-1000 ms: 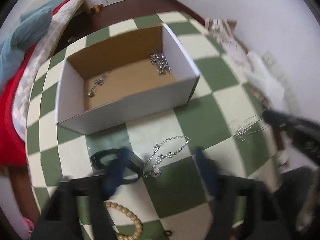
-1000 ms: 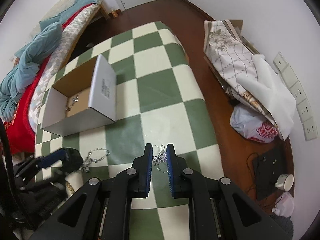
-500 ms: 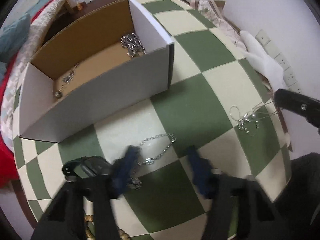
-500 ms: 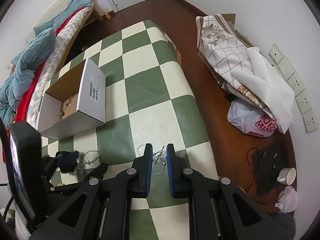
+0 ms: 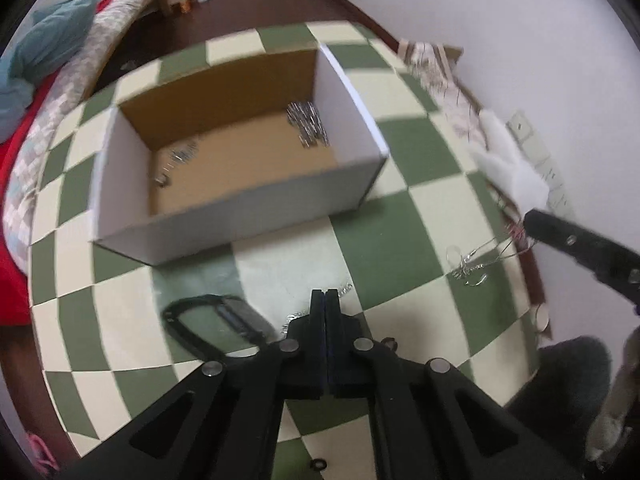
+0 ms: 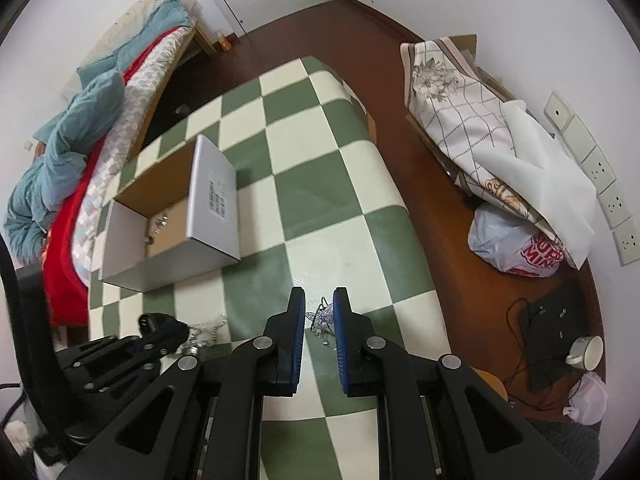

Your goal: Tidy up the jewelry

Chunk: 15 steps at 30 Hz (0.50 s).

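The tabletop (image 6: 332, 184) was covered in green and cream squares. A bed (image 6: 100, 120) with red and blue covers stood past its far side.

An open box (image 5: 240, 200) sat on the tabletop. It was white outside and brown inside. In the left wrist view, a pile of silver jewelry (image 5: 309, 124) lay in its far right corner. A thin chain (image 5: 176, 160) lay near its left wall, but it looked blurry.

The left gripper (image 5: 325, 300) was low over the tabletop, in front of the box. Its jaws were pressed tight together on a silver chain (image 5: 345, 290). Bits of this chain showed on both sides of the tips. A black watch (image 5: 216, 318) lay just to the left of this gripper.

The right gripper (image 6: 319, 308) was near the right edge of the tabletop. Its jaws stood a little apart, with a wire necklace (image 6: 322, 320) between the blue pads (image 6: 298, 332). I could not tell if the pads touched it. In the left wrist view, the necklace's (image 5: 472, 264) thin loops reached from the tabletop up to that gripper's tip.
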### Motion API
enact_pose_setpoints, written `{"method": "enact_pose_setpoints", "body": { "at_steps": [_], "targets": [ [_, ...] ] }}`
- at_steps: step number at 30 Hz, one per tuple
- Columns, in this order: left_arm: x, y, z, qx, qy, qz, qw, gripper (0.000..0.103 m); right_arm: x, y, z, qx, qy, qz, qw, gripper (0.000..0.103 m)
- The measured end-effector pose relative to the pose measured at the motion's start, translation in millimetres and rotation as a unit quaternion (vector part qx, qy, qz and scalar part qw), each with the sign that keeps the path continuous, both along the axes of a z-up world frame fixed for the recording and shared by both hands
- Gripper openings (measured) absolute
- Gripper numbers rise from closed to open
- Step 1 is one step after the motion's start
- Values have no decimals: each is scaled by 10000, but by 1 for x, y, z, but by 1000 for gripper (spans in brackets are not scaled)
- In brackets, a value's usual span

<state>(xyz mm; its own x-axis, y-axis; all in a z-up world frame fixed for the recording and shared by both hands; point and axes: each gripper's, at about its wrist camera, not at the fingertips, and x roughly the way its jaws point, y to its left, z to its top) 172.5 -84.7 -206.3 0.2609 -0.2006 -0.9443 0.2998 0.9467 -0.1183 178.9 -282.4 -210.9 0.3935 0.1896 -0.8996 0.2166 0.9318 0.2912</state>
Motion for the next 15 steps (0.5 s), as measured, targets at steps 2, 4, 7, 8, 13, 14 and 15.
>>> {"method": "enact_pose_setpoints", "body": {
  "at_steps": [2, 4, 7, 8, 13, 14, 15],
  "targets": [
    [-2, 7, 13, -102, -94, 79, 9999, 0, 0, 0, 7, 86, -64, 9, 9999, 14],
    [-3, 14, 26, -190, -160, 116, 9996, 0, -1, -1, 14, 147, -136, -15, 9998, 14],
    [-6, 20, 50, -322, -366, 183, 9986, 0, -1, -1, 26, 264, -221, 11, 9994, 14],
    [-4, 20, 56, -368, -416, 189, 9983, 0, -1, 0, 30, 279, -252, 30, 9993, 14],
    [10, 12, 60, -524, -261, -128, 9982, 1, -1, 6, 52, 311, -439, 106, 9985, 14],
    [12, 8, 51, -448, -129, -163, 9988, 2, 0, 7, 55, 310, -462, 122, 9984, 14],
    [16, 4, 33, -369, 185, -231, 9989, 3, 1, 9, 56, 306, -460, 123, 9984, 14]
  ]
}}
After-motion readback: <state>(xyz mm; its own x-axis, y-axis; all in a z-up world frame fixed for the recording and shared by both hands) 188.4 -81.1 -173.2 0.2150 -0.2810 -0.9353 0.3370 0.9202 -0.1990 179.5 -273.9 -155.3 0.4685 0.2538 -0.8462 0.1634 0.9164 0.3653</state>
